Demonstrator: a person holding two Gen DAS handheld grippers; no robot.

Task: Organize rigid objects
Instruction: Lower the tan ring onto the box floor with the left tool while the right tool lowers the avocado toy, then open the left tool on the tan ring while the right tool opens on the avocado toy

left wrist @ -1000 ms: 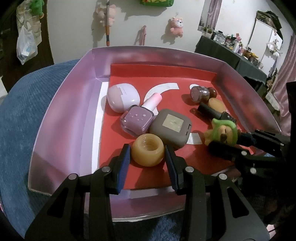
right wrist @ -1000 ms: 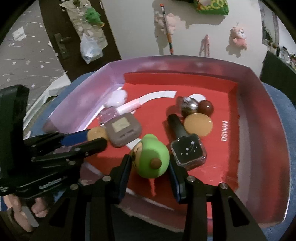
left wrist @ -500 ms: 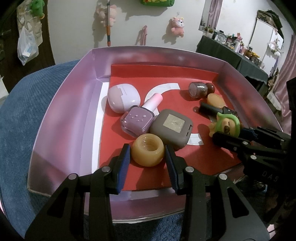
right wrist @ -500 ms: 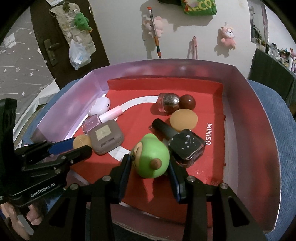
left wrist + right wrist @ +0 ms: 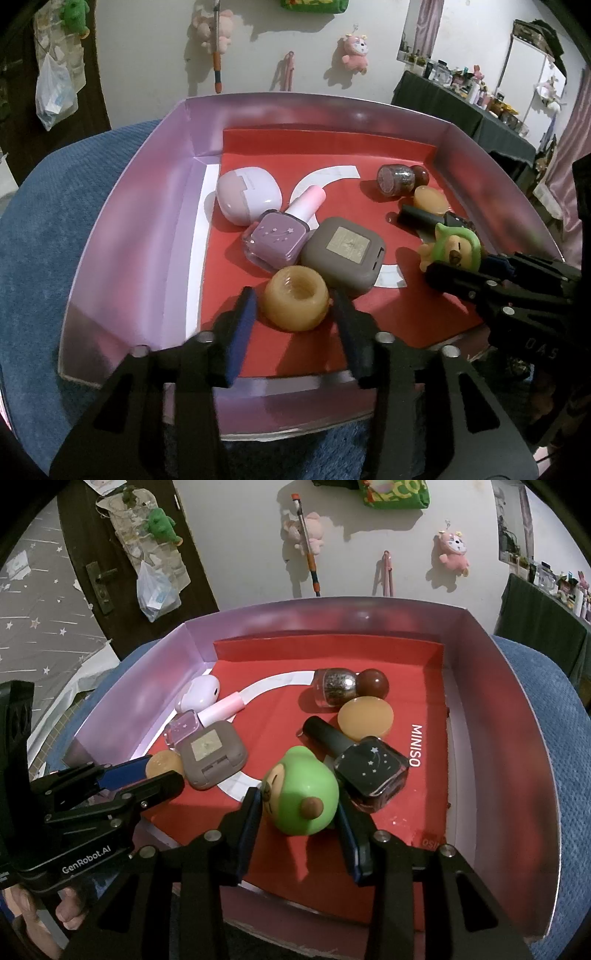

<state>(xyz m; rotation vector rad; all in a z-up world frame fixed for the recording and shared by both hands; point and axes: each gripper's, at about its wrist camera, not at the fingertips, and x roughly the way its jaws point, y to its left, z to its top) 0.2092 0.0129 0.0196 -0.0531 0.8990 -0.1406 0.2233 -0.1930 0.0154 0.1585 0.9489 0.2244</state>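
Two handheld grippers work over a shallow pink-walled cardboard tray (image 5: 122, 236) with a red paper liner, sitting on a blue textured cushion (image 5: 44, 221). Left gripper (image 5: 291, 314): jaws have just been opening, now released, with the amber translucent ring-shaped cap (image 5: 295, 297) between the fingers; gap on its left side, right pad at or very near its edge. Cap lies on the red liner near the tray's front edge, just beside a grey-brown rounded square case (image 5: 343, 254), which touches a lilac square nail polish bottle with pink cap (image 5: 277, 236). A pale lilac rounded earbud-style case (image 5: 247, 194) sits behind that, near the left wall. Right gripper (image 5: 299, 805): clenched on the green-hooded round toy figurine (image 5: 303, 794), pads pressing both its sides; figurine low over the liner at front centre, can't tell if it touches. Just beside it on the right, a black square nail polish bottle with star print (image 5: 369, 768), lying down. Behind: a flat amber disc (image 5: 365, 718), a glittery bottle with brown ball cap (image 5: 336, 686) near the back. Plush toys (image 5: 450, 552) hang on the white wall.
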